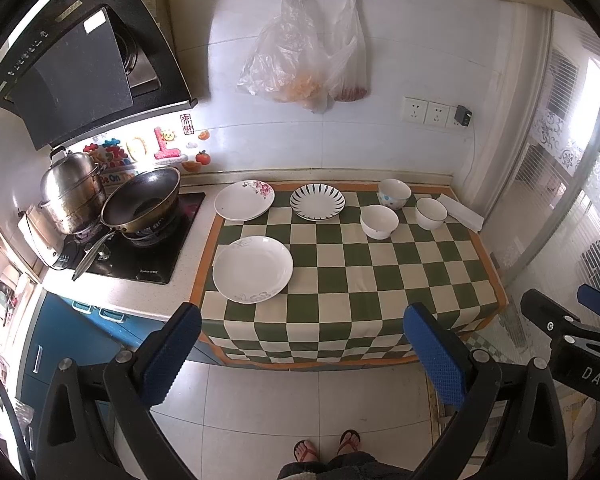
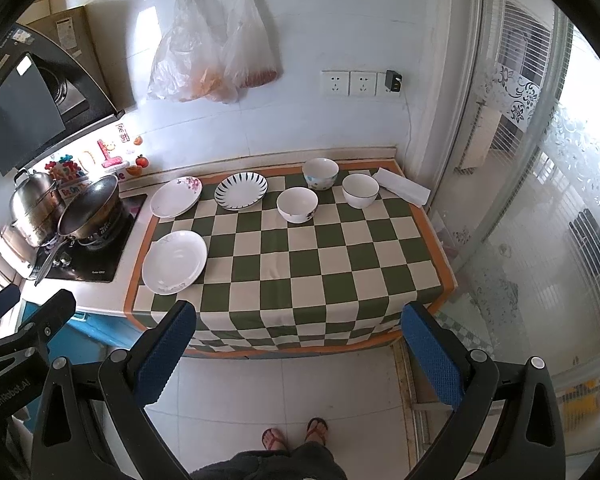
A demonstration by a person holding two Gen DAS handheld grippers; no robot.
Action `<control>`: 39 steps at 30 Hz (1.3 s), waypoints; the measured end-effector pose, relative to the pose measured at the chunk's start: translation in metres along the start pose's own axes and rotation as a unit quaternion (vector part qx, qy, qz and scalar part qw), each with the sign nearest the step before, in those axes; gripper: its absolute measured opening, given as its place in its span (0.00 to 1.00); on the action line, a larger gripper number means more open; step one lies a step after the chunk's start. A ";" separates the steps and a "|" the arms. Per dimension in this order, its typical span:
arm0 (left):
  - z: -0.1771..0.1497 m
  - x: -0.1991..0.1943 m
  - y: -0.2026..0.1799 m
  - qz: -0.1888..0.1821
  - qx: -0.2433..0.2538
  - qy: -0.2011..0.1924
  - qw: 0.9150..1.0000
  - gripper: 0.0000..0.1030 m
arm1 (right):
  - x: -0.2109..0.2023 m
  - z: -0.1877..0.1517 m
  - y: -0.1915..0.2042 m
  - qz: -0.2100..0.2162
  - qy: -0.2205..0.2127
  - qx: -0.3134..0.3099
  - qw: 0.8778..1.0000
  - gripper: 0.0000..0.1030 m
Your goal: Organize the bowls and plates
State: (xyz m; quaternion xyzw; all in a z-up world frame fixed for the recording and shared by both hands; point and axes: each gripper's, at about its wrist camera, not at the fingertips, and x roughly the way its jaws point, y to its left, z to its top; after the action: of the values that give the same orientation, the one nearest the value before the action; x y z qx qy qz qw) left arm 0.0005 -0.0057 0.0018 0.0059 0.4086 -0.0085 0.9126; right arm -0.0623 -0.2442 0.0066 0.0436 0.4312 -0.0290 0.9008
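Bright window daylight, strong fisheye edge distortion

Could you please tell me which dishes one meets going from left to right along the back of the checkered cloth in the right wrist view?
Floral plate → striped plate → bowl with a flower mark → dotted bowl → plain white bowl.

The plates (image 1: 253,269) and bowls (image 1: 379,221) look like glossy glazed ceramic, smooth and white, some with printed patterns. A matt checked cloth (image 1: 380,280) covers the desk. The pot (image 1: 71,194) is shiny, dulled steel; the wok (image 1: 142,200) looks dark and matt inside. Thin, crinkled clear plastic bags (image 1: 300,60) hang on smooth glossy wall tiles (image 1: 420,52). The left gripper (image 1: 300,356) has rough, dimpled blue pads (image 1: 434,360) on matt black arms.
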 end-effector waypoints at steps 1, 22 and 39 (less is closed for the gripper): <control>0.000 0.000 0.000 0.000 0.000 0.000 1.000 1.00 | 0.000 0.000 0.001 0.000 0.000 0.000 1.000 1.00; -0.001 -0.006 0.004 0.000 0.001 -0.002 1.000 1.00 | -0.001 -0.003 -0.003 0.006 0.001 0.002 1.000 1.00; -0.002 -0.008 0.003 0.001 0.000 -0.003 1.000 1.00 | -0.001 -0.001 -0.005 0.006 0.000 0.002 1.000 1.00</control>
State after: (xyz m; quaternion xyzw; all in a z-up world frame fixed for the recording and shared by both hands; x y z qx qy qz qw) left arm -0.0063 -0.0024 0.0068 0.0067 0.4055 -0.0076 0.9140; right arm -0.0642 -0.2489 0.0062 0.0485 0.4305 -0.0243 0.9009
